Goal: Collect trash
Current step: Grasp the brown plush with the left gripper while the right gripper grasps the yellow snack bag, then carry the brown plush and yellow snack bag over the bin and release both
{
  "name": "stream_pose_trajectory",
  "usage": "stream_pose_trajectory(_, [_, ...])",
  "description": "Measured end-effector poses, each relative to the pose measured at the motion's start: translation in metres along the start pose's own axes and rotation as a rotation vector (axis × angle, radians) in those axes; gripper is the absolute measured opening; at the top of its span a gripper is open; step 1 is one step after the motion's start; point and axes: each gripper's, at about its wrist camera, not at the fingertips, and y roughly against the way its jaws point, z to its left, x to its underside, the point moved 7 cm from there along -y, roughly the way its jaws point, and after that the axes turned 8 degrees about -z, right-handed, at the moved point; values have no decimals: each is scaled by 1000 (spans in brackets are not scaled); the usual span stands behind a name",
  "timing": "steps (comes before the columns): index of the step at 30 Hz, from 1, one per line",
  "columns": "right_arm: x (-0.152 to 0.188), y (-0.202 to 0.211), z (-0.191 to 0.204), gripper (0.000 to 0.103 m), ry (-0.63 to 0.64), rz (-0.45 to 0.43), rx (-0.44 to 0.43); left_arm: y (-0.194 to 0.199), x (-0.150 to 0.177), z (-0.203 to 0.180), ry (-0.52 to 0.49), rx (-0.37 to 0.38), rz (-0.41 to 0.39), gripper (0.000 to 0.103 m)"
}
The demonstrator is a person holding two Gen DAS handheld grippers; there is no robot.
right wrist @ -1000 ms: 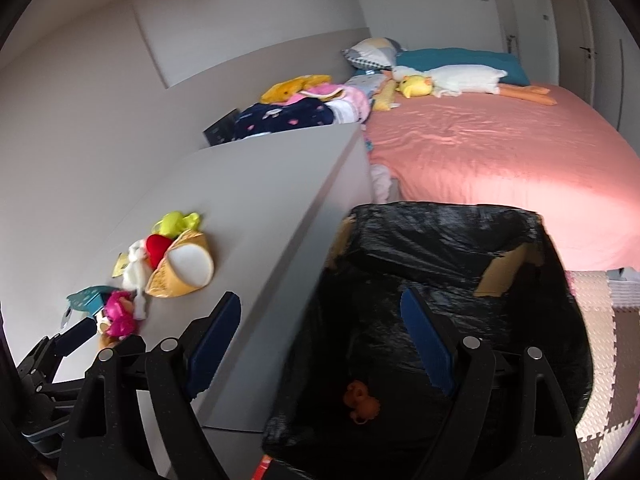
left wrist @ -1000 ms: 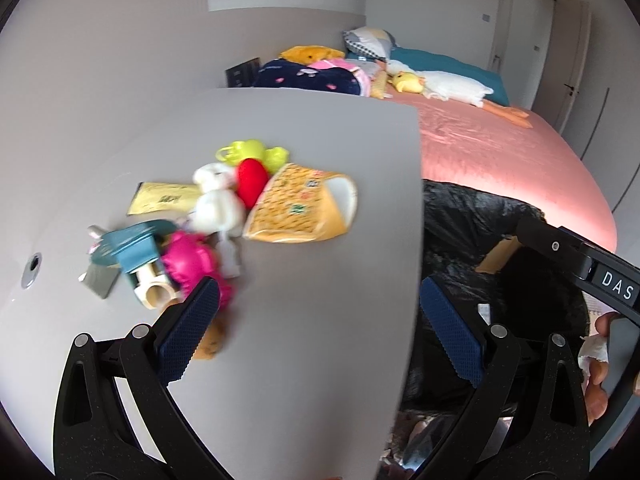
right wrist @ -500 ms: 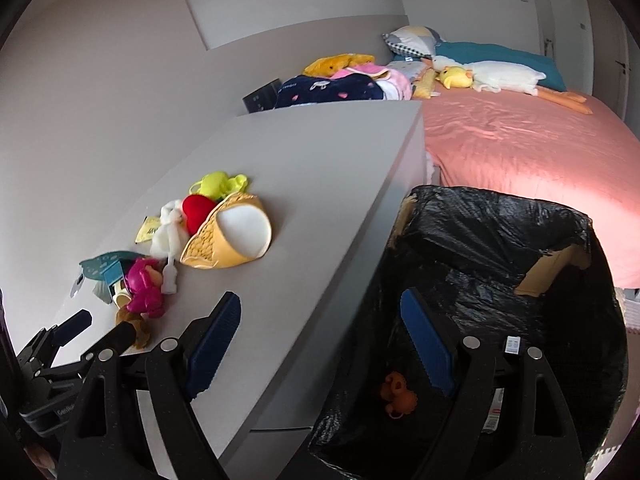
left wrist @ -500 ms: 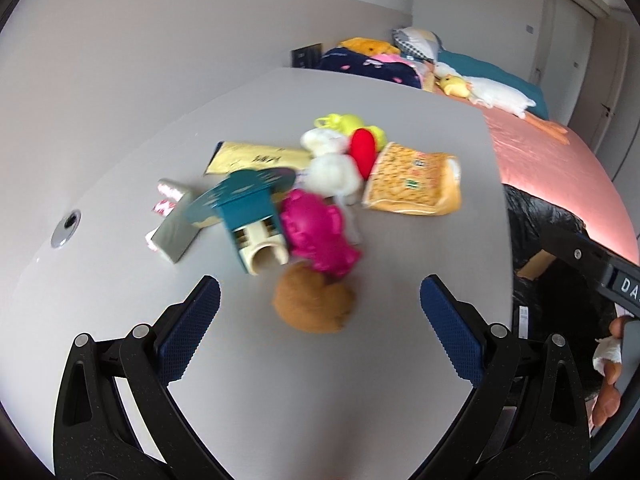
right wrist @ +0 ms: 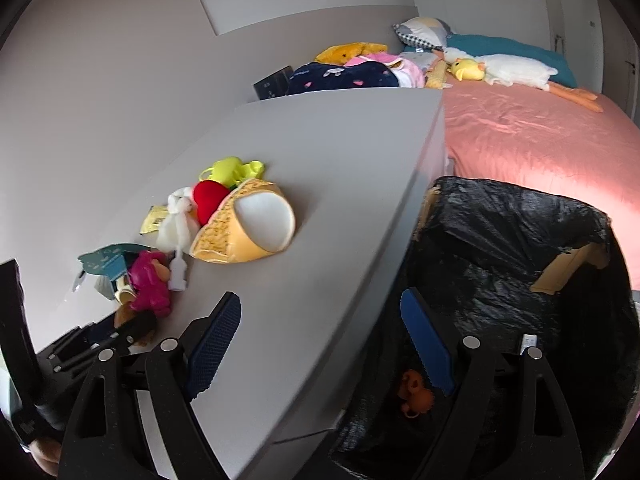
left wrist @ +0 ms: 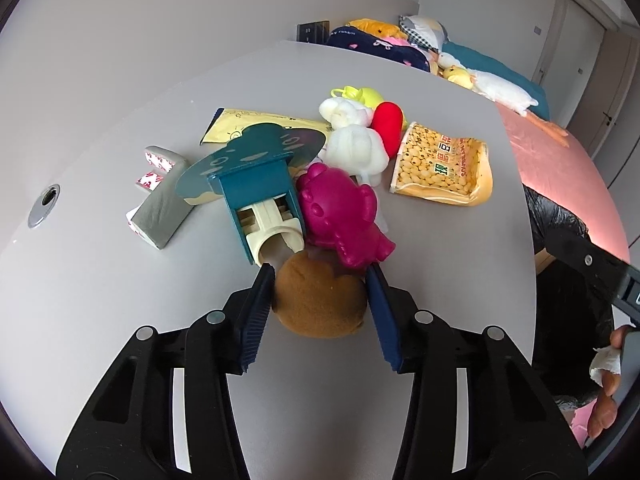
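My left gripper [left wrist: 320,280] is down on the grey tabletop [left wrist: 120,280], jaws drawn in narrow against both sides of a brown plush ball [left wrist: 320,304], the blue pads [left wrist: 256,312] touching its flanks. The ball sits at the near end of the clutter pile. Just past it, touching, a magenta bear-shaped toy [left wrist: 340,216]; left of that, a teal and cream toy house [left wrist: 260,196] tipped on its side. A grey folded piece with red-and-white ends [left wrist: 160,196] lies further left. Behind: white plush [left wrist: 356,148], red heart-shaped plush [left wrist: 387,122], yellow-green plastic toy [left wrist: 356,94], a flat yellow packet [left wrist: 256,120]. A yellow snack bag [left wrist: 442,168] printed with beans lies to the right of the pile.

My right gripper [right wrist: 320,328] hangs over the table's edge, jaws wide, nothing between them. Below and right stands the bin lined with a black bag [right wrist: 520,240], an orange item [right wrist: 416,396] at its bottom. Pink bed [right wrist: 540,132] beyond, white goose plush [right wrist: 512,68] on it.
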Motion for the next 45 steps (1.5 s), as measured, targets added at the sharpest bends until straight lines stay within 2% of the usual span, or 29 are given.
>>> stream_pose_trajectory(11, [-18,-33,31,83,14,17,-39,19,-11,-2,-45,0,-48,46])
stream_pose_trajectory(21, [-29,-72,29,82,-26,47,-74,42,-30,3,-25,12,-112,46])
stream_pose_trajectory(24, [-31,-77,30,75,-6,38,-87,45,-32,4,-23,15,-118,46])
stream_pose_trajectory(27, [-31,-80,32,49,6,51,-116,46,-31,3,-22,17,-118,46])
stream_pose_trajectory(38, [-27,-63,22,48,-40,33,-135,50,-33,-3,-28,32,-125,46])
stream_pose_trajectory(45, [-40,-39,5,48,-53,-21,-121,51,-38,-20,-40,36,-129,46])
